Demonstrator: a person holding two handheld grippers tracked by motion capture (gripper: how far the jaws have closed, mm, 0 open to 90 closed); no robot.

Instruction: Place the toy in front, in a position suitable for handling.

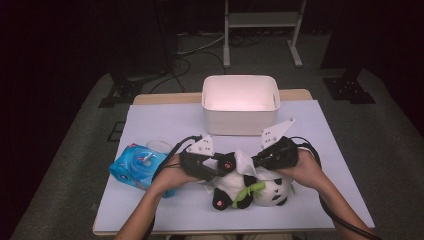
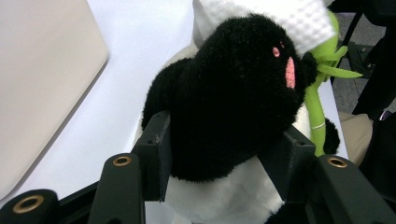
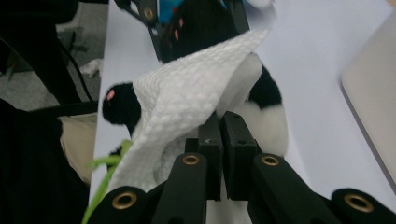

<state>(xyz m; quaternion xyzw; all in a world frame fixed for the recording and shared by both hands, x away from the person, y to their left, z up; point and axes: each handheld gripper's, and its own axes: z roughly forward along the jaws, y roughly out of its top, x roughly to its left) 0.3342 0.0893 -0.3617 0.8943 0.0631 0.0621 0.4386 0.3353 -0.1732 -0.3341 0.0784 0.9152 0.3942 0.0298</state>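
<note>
We work at a bench with a pale, smooth top. It stands on a grey floor in a dark room. Behind it we see a white metal frame and some dark cables on the floor.

On the bench we count one white tub, one blue pack with a round lid, one toy panda and one white paper towel. We also count two grippers, one in each hand.

The tub sits at the far edge, well apart from the panda. The blue pack lies at the left, just beside our left arm.

The panda lies near the front edge of the bench, in the middle, between our two hands. Its long side runs across the bench from left to right. Its head is at the right and its black feet point left and toward us. It holds a green bamboo stick.

The left gripper has its jaws partly open around a black furry paw of the panda, and the pads press on the fur from both sides. The right gripper has its jaws squeezed almost together on the paper towel. The towel rests on top of the panda's white belly, touching it.
</note>
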